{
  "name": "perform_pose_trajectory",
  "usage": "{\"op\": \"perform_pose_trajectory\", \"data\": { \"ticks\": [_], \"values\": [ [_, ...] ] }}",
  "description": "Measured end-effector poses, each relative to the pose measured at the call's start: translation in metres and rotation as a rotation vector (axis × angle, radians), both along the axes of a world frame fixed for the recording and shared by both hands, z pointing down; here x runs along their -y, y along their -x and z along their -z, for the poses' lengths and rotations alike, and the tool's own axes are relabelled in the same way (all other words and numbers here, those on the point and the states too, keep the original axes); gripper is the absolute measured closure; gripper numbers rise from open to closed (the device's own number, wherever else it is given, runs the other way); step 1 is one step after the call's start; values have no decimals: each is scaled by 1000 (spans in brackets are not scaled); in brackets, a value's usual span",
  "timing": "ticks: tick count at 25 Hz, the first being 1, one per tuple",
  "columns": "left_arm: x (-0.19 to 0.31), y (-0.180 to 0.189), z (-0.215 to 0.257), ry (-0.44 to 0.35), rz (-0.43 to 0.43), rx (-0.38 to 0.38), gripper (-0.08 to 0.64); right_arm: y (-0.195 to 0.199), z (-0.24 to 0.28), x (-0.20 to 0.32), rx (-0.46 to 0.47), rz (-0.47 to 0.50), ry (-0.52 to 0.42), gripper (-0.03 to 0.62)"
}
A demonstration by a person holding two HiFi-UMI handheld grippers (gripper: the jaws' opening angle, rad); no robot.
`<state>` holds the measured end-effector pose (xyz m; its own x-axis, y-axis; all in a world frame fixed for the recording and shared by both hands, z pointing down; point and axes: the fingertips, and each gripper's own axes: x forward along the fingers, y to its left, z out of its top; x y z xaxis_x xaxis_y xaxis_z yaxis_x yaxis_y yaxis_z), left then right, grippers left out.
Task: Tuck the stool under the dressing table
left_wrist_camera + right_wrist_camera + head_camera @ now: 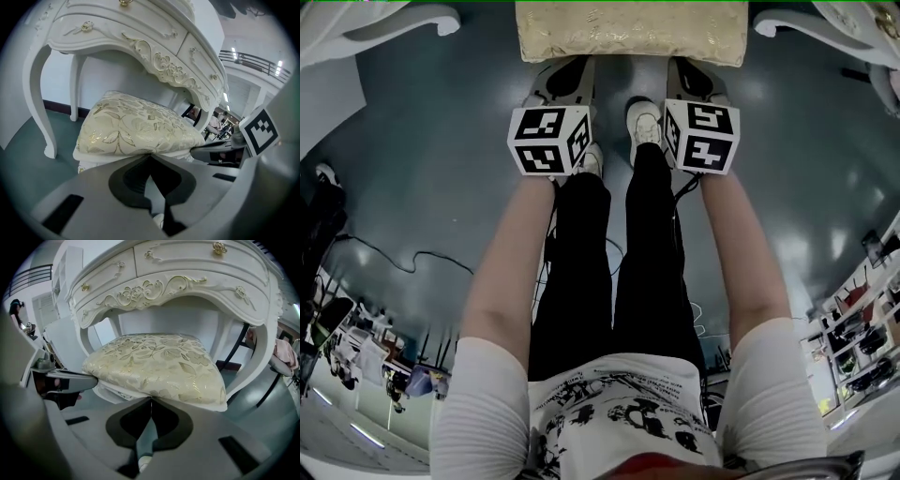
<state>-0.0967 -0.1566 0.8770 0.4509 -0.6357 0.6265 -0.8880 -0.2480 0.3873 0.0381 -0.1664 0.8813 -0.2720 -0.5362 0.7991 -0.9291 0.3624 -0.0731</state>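
Head view: one stool (631, 30), its cushion cream-and-gold brocade, sits between two curved white legs of the dressing table (394, 23). Left gripper view: the left gripper (150, 157) has its grey jaws pressed together, tips at the rounded cushion edge. Right gripper view: the right gripper (151, 399) is likewise closed and empty, tips at the cushion, below carved drawers (187, 268).

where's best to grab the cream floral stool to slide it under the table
Probably best to grip the cream gold-floral cushioned stool by the thin white seat rim below its near edge, coming from the front. Its top is domed and soft, and the white carved dressing table covers the far side.
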Motion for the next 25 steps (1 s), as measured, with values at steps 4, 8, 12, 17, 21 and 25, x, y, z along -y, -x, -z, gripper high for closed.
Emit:
{"op": "perform_pose_trajectory", "data": {
  "ticks": [4, 8, 12, 17, 21, 25],
  "values": [
    [16, 0, -3, -15, 5, 10, 540, 0, -4, 17, 24, -43, 6, 575],
    [36, -1, 2, -28, 4, 15, 540, -1, 2, 38, 31, -24, -10, 575],
    [52, -1, 2, -41, 4, 1, 540, 1, 2, 53, 20, 35, -57, 575],
    [71, -2, -1, -65, -3, 13, 540, 1, -1, 74, 3, 57, -116, 575],
    [85, -3, 3, -78, -6, 14, 540, 0, 4, 88, 14, 31, -165, 575],
    [99, 3, 2, -79, -9, 22, 540, 6, 3, 102, 23, 30, -191, 575]
  ]
}}
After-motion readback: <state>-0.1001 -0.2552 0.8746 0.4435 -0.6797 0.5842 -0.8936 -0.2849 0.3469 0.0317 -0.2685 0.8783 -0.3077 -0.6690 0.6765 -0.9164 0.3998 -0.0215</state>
